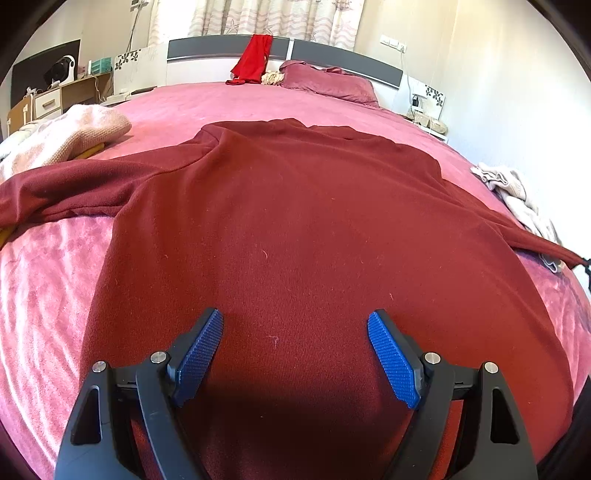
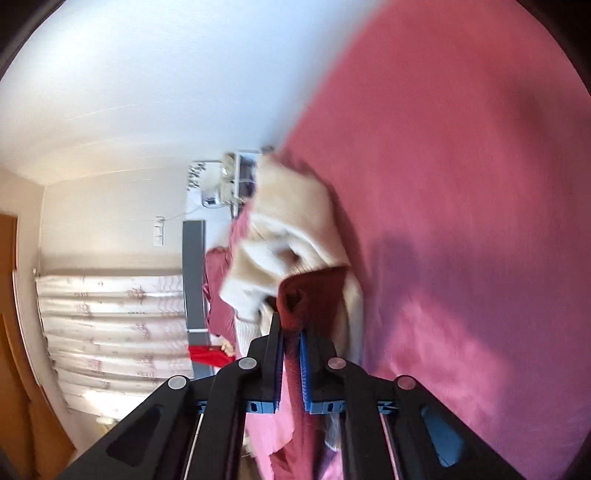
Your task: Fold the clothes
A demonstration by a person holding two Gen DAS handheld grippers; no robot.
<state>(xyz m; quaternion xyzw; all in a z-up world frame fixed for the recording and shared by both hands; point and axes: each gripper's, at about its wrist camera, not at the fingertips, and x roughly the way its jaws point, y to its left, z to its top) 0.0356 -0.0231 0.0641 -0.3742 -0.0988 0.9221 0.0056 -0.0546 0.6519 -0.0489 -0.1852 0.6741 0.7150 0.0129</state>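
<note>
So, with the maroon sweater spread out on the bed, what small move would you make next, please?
Probably carry the sleeve cuff across onto the maroon sweater body: the right gripper is shut on it, while the left gripper hangs open above the hem.

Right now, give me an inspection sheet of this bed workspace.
Surface: pink bedspread, soft.
Job's things: dark red sweater spread flat, sleeves out to both sides.
Clutter: pink knit pile, cream garment, bright red garment on the headboard, pillow.
Grippers: left claw open over the sweater; right claw shut on the sweater's cuff.
Cables: charger cord at the wall.
Surroundings: curtains, desk.
</note>
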